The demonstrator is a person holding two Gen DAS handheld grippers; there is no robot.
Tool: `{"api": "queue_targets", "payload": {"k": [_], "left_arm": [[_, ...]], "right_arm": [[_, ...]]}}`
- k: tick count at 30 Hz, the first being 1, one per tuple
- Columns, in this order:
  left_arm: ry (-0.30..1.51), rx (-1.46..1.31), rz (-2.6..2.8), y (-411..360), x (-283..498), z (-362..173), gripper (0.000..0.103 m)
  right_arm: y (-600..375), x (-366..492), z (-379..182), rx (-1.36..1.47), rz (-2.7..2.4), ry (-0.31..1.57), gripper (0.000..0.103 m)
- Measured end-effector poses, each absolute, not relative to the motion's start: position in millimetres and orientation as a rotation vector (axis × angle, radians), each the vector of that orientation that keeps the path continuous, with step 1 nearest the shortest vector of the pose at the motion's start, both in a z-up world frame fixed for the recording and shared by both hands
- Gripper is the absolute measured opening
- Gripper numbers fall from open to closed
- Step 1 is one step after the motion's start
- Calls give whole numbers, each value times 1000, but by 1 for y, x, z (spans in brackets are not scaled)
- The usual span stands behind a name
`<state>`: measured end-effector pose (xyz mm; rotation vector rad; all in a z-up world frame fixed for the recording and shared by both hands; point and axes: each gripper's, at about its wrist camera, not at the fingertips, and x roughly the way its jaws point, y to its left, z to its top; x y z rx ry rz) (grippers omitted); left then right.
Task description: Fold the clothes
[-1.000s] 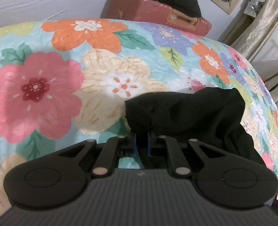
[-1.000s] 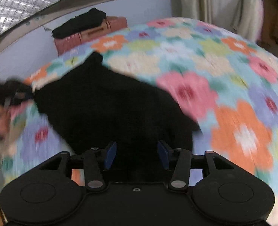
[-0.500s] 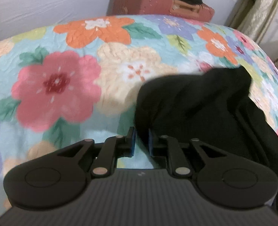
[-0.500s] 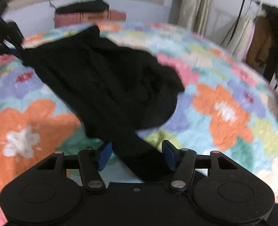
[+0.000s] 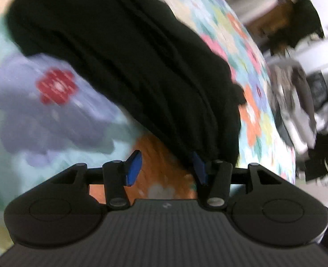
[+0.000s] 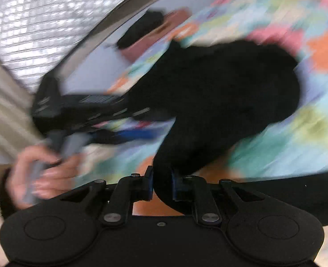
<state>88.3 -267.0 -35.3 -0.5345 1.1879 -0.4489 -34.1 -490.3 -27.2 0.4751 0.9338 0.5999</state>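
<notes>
A black garment (image 5: pixel 128 51) lies bunched on the floral bedspread (image 5: pixel 43 111). My left gripper (image 5: pixel 166 169) is open; the cloth's near end drapes over its right finger, and the gap between the blue pads is empty. In the right wrist view the garment (image 6: pixel 219 93) runs down in a narrow strip into my right gripper (image 6: pixel 160 185), which is shut on it. The left gripper (image 6: pixel 139 122) shows there at the left, held by a hand (image 6: pixel 37 175), beside the garment's edge. Both views are blurred.
A reddish suitcase (image 6: pixel 155 33) with dark clothes on top stands against the wall behind the bed. Hanging clothes and clutter (image 5: pixel 297 102) lie beyond the bed's right edge. A quilted silver panel (image 6: pixel 41 22) fills the upper left of the right wrist view.
My left gripper has opened and let go of the garment, and has swung round to face along the bed. My right gripper has closed on the garment's narrow end.
</notes>
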Motion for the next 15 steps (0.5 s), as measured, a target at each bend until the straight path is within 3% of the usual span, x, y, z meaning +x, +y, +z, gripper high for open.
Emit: {"api": "queue_targets", "payload": {"k": [6,11,15], "left_arm": [[1222,-476,-503,-270,90,-38,60],[1231,-432,-493,-272,98,-43,62],[1264,-401,-460,-279,101,-55,78]], "right_arm": [[-460,-41,-29,422,741,963,19],[-464,-34,-39,362,691,976,27],[-478,-30,-37,412,683,953,38]]}}
